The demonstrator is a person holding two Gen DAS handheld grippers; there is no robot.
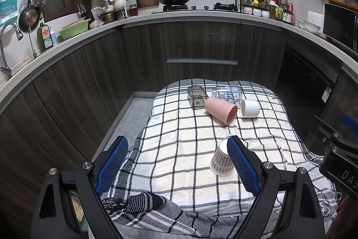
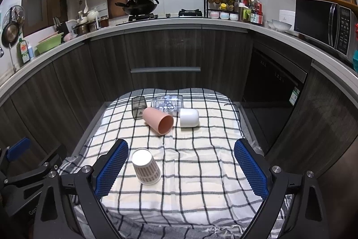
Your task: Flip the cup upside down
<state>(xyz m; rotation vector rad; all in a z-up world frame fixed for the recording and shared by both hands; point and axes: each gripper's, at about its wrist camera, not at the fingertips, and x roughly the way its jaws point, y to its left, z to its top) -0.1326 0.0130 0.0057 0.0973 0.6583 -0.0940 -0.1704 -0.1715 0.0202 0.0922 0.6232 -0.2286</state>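
Checked cloth: white with dark grid lines, draped over the surface, bunched and grey-striped at its near edge.
Left gripper: blue-padded fingers spread wide, holding nothing; its right finger stands just beside the paper cup, contact unclear.
Paper cup: patterned, standing upside down on the cloth, white base up, nearest of all the cups.
Dark clear cup: lying on its side, far beyond the paper cup, left end of the far group.
Pink cup: on its side just right of the dark one, mouth toward the cameras.
Printed clear glass: on its side behind the pink cup.
White cup: on its side, right of the pink cup.
Right gripper: fingers wide apart, empty; the paper cup sits just inside its left finger.
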